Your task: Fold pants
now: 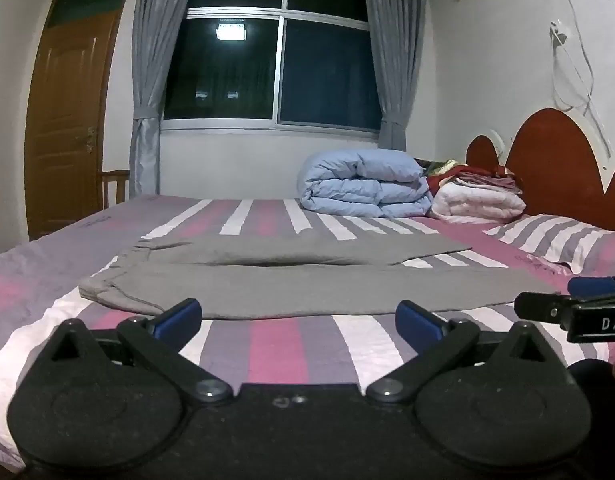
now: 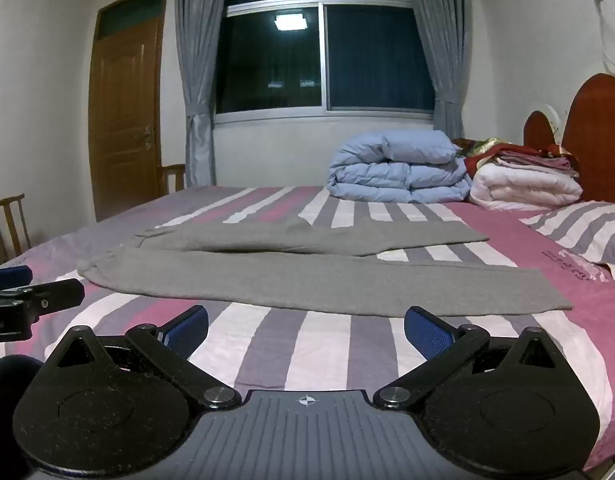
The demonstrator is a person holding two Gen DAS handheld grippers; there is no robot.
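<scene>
- Two grippers, both yours, both spread wide with nothing between the blue pads: left gripper (image 1: 298, 316) and right gripper (image 2: 306, 326) hover just short of the near edge of the garment, not touching it.
- Right gripper also shows at the right edge of the left wrist view; left gripper shows at the left edge of the right wrist view. They sit side by side, apart.
- Grey soft knit pants (image 1: 307, 288) lie flat on the bed with the pink, grey and white striped sheet (image 1: 279, 344), laid crosswise in front of you.
- Waist end bunches toward the left; the two legs run out to the right, near leg and far leg (image 2: 319, 236) splayed apart with striped sheet showing between them near the cuffs.
- Progress, my read: nothing folded yet. Legs are not stacked, no crease made, so this looks like the very start.
- Left to do, judged: bring one leg over the other, then fold along the length, probably more than once.
- Rolled light-blue duvet (image 1: 363, 184) and stacked white and red bedding (image 1: 479, 196) sit well behind the pants near the red-brown headboard (image 1: 555, 148); striped pillow (image 2: 587, 232) at the right. None in your way.
</scene>
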